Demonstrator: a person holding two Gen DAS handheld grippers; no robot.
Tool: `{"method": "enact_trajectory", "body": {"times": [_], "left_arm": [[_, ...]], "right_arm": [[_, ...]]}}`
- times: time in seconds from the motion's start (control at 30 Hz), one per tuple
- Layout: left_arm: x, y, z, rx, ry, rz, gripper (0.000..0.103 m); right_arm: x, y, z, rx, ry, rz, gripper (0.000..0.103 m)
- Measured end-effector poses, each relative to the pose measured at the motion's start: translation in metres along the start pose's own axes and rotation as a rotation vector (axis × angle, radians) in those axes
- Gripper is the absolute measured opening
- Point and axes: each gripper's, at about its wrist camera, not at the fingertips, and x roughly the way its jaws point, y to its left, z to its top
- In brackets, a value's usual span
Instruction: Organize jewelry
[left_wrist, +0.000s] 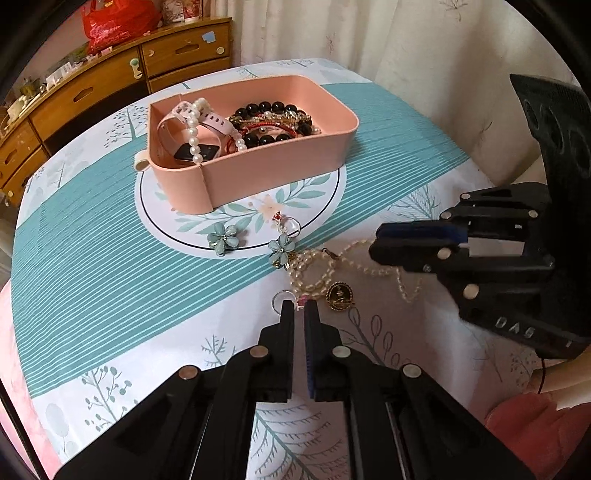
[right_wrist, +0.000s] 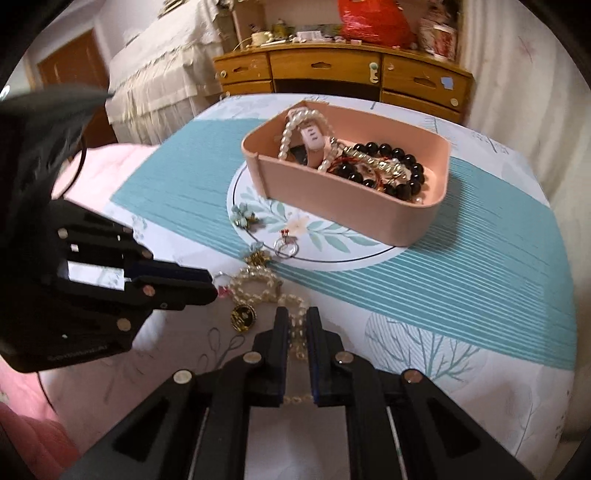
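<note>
My left gripper (left_wrist: 299, 307) is shut at the near edge of the jewelry pile, pinching the pink stone of a small silver ring (left_wrist: 281, 296). The ring also shows at that gripper's tips in the right wrist view, ring (right_wrist: 221, 277), left gripper (right_wrist: 213, 286). My right gripper (right_wrist: 297, 314) is shut on the pearl necklace (right_wrist: 255, 284), with pearls showing between its pads. From the left wrist view, the right gripper (left_wrist: 376, 242) reaches in from the right over the necklace (left_wrist: 314, 269). A gold coin pendant (left_wrist: 339, 295) lies by the pearls. The pink box (left_wrist: 258, 177) behind holds a watch, pearls and black beads.
Two blue flower earrings (left_wrist: 222, 240) (left_wrist: 282, 248) and a clear ring with a red stone (left_wrist: 291, 226) lie on the round placemat (left_wrist: 332, 199) in front of the box. A wooden dresser (left_wrist: 110, 81) stands beyond the table, and curtains hang at the right.
</note>
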Motion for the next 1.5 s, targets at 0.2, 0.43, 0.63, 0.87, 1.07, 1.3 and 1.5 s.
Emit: {"method": "enact_trajectory", "body": {"times": [0.2,0.43,0.63,0.87,1.07,1.3,1.5], "left_arm": [[0.001,-0.002,-0.001,0.028,-0.008,0.012,0.006],[0.012,-0.004,0.000,0.036,0.007,0.020,0.014],[0.020,-0.004,0.006,0.045,0.011,0.040,0.015],[0.022,-0.011,0.009,0.090,0.013,0.067,0.006],[0.018,-0.007,0.014,0.060,-0.001,0.049,0.005],[-0.006,-0.007,0.029,0.048,-0.007,0.037,0.005],[-0.036,-0.008,0.054,0.036,-0.057,-0.004,0.005]], "right_arm": [[-0.023,-0.002,0.014,0.040,-0.049,0.025,0.009],[-0.041,-0.008,0.024,0.053,-0.079,0.024,0.009],[-0.048,-0.014,0.025,0.054,-0.081,0.008,0.009],[-0.051,-0.021,0.022,0.090,-0.080,0.010,0.009],[-0.063,-0.029,0.032,0.143,-0.130,0.021,0.009],[-0.082,-0.037,0.051,0.188,-0.208,0.046,0.004],[-0.103,-0.040,0.076,0.186,-0.325,0.043,0.000]]}}
